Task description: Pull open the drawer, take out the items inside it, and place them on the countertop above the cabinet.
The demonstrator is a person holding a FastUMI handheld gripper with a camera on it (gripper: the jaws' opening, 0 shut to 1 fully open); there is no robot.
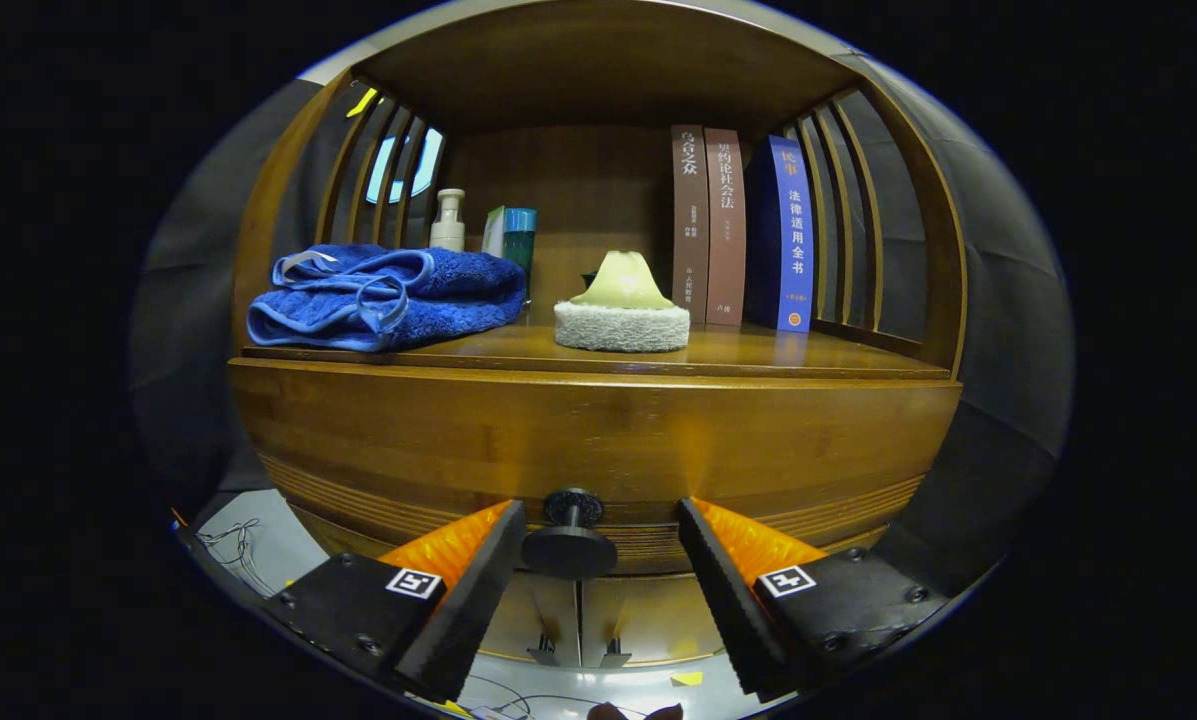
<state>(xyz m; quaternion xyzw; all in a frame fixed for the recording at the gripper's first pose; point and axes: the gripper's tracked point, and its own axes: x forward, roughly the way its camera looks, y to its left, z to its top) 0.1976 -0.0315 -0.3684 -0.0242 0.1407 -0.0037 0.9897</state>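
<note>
A wooden cabinet fills the view, its drawer front [598, 440] shut below the countertop [738, 352]. A dark round knob [570, 545] sticks out of the drawer front, low in the middle. My gripper [598, 560] stands open with the knob between its two fingers, nearer the left finger, and neither finger touches it. On the countertop lie a folded blue towel [388, 297] at the left and a round white pad with a pale yellow top [622, 308] in the middle. The inside of the drawer is hidden.
Three upright books [743, 228] stand at the back right of the countertop. A pump bottle [447, 220] and a teal container [519, 238] stand behind the towel. Slatted wooden sides and a top board enclose the shelf. Thin wires [233, 545] lie on the pale floor below.
</note>
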